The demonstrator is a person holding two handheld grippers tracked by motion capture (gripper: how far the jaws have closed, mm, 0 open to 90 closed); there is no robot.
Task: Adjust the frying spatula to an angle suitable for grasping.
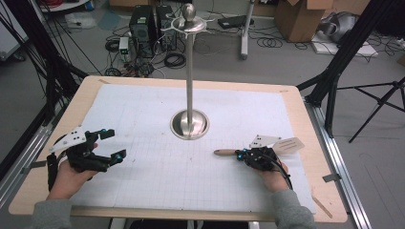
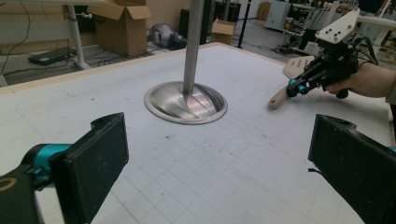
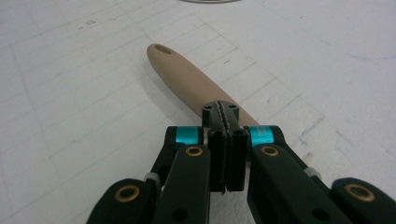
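Nearest you, your left gripper (image 1: 109, 144) rests low over the worktop (image 1: 143, 200), its fingers (image 2: 93, 161) spread wide with nothing between them. It sits idle on the near left, probably waiting to steady something later.

Across on the near right, your right gripper (image 1: 241, 154) has its fingers (image 3: 226, 154) pressed fully together. In the right gripper view the closed tips sit over the wooden handle of the spatula (image 1: 289, 144). Whether they pinch the handle or only lie on top of it the frames do not settle; the fingers meet with no visible gap, so a grip looks doubtful. The spatula lies flat on the gridded mat (image 1: 157, 171), handle pointing toward the middle of the worktop and its slotted blade out toward the right edge, just beyond your right hand (image 1: 274, 179). The handle end has a hole, which suggests it is meant to hang.

Farther on, in the middle of the mat, stands the metal stand (image 1: 190, 71), a round base with a tall post. The hooks around its top, under the ball finial, are likely where the utensil goes.

Count: two grippers, one spatula, one stand, one mat.
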